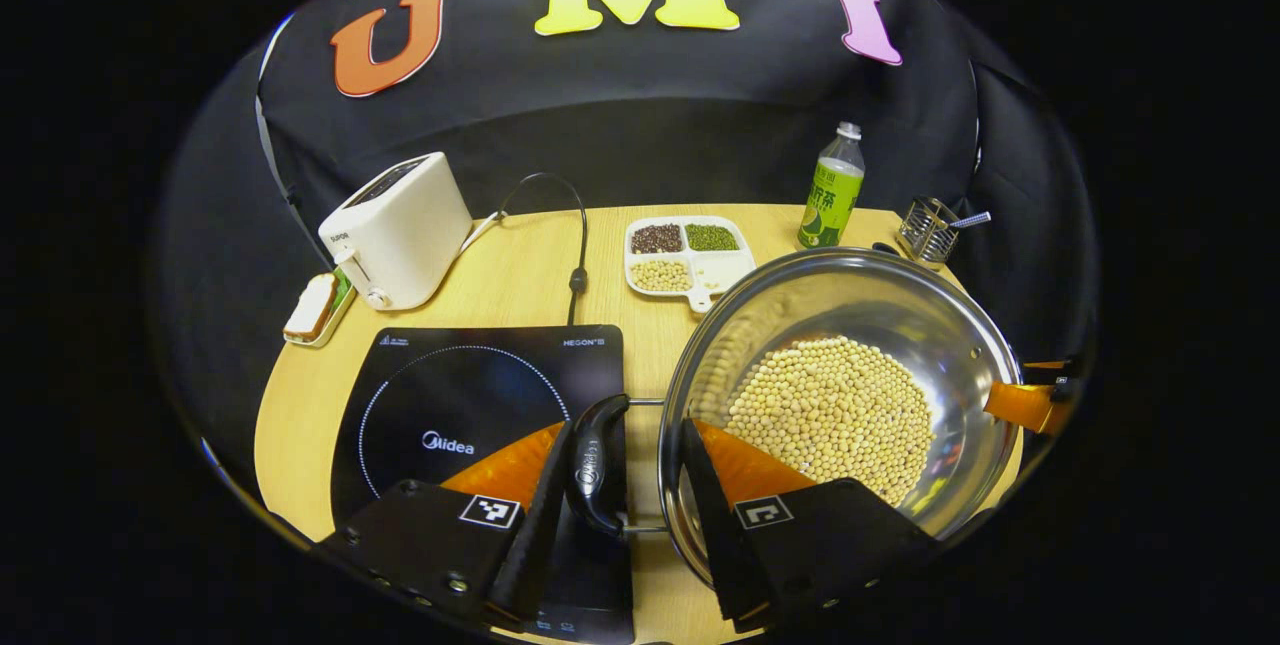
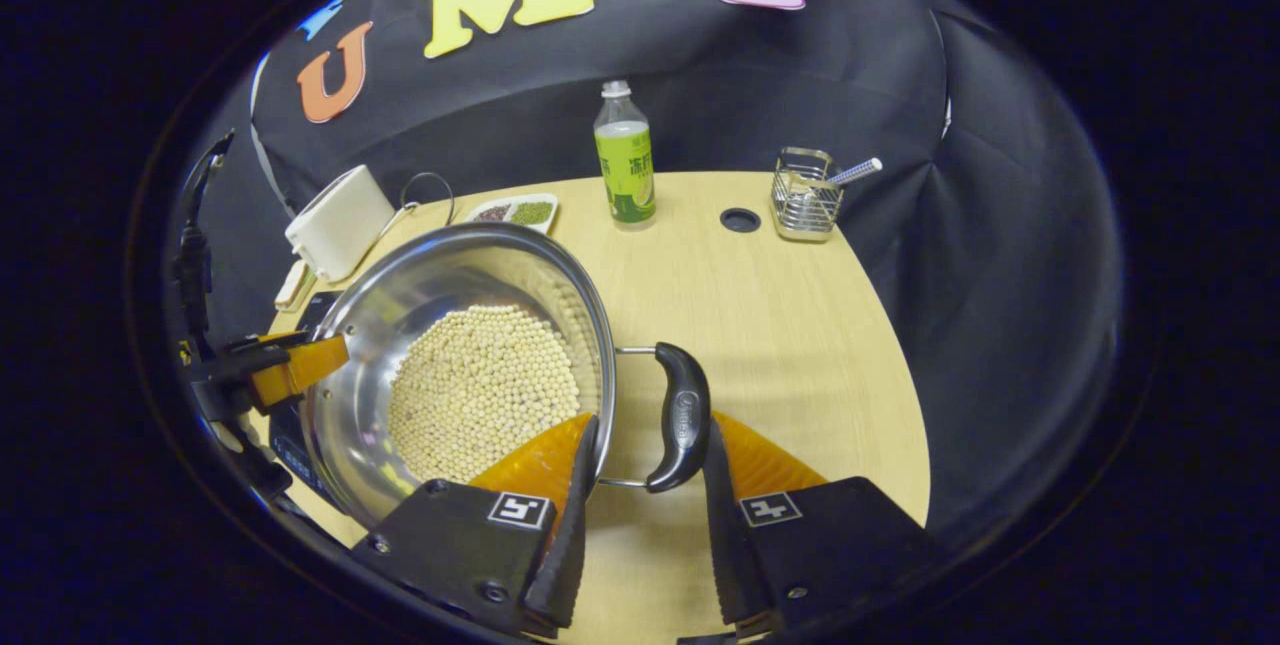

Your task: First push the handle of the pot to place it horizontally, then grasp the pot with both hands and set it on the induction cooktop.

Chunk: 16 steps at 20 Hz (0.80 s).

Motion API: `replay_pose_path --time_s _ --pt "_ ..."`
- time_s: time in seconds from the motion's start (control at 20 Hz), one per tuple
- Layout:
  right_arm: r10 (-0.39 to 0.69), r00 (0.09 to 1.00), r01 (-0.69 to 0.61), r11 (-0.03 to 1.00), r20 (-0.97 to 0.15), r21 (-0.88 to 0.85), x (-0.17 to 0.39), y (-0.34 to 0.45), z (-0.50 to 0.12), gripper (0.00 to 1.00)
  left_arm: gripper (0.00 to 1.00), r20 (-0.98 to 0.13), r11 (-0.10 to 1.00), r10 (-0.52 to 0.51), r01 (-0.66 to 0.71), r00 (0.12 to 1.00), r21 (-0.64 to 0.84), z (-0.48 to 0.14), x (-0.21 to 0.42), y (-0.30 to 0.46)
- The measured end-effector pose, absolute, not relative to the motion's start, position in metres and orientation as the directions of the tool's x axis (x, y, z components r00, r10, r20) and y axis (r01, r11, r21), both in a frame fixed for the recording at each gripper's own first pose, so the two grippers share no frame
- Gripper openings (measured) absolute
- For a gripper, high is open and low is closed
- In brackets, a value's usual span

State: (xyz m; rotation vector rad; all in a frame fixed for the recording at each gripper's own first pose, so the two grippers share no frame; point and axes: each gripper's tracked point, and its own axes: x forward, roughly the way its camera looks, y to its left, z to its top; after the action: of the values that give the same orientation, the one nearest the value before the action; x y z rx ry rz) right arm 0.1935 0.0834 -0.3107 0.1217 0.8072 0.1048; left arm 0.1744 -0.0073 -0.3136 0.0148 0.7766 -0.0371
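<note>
The left claw straddles the pot's left handle, one finger outside it, the other inside the rim by the beans; the fingers stand apart and I cannot tell that both press on anything. The right claw likewise brackets the right handle, fingers spread either side, touching only loosely if at all. Both handles lie level, likely so that each claw can pinch one. The pot sits on the surface, just beside the cooktop on its right, so the lift across seems not yet made. Toaster, tray and bottle stand well behind.
</note>
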Motion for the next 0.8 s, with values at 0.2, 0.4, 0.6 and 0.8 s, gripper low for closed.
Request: replay_pose_path --time_s 0.2,0.4,0.6,0.8 --pt "0.143 0.698 -0.055 0.988 -0.702 0.146 0.187 0.112 -0.297 0.53 0.63 -0.689 1.000 -0.017 0.029 0.725 0.007 -0.301 0.169 0.023" --pt "0.156 0.707 -0.072 0.986 -0.689 0.149 0.180 0.147 -0.285 0.53 0.63 -0.679 1.000 -0.003 0.019 0.735 0.017 -0.291 0.163 0.060" --pt "0.185 0.703 -0.095 0.981 -0.687 0.168 0.175 0.190 -0.281 0.53 0.63 -0.671 0.999 0.029 -0.008 0.741 0.035 -0.286 0.156 0.102" --pt "0.212 0.693 -0.125 0.977 -0.689 0.175 0.173 0.233 -0.280 0.53 0.63 -0.672 0.998 0.062 -0.037 0.738 0.051 -0.286 0.146 0.145"
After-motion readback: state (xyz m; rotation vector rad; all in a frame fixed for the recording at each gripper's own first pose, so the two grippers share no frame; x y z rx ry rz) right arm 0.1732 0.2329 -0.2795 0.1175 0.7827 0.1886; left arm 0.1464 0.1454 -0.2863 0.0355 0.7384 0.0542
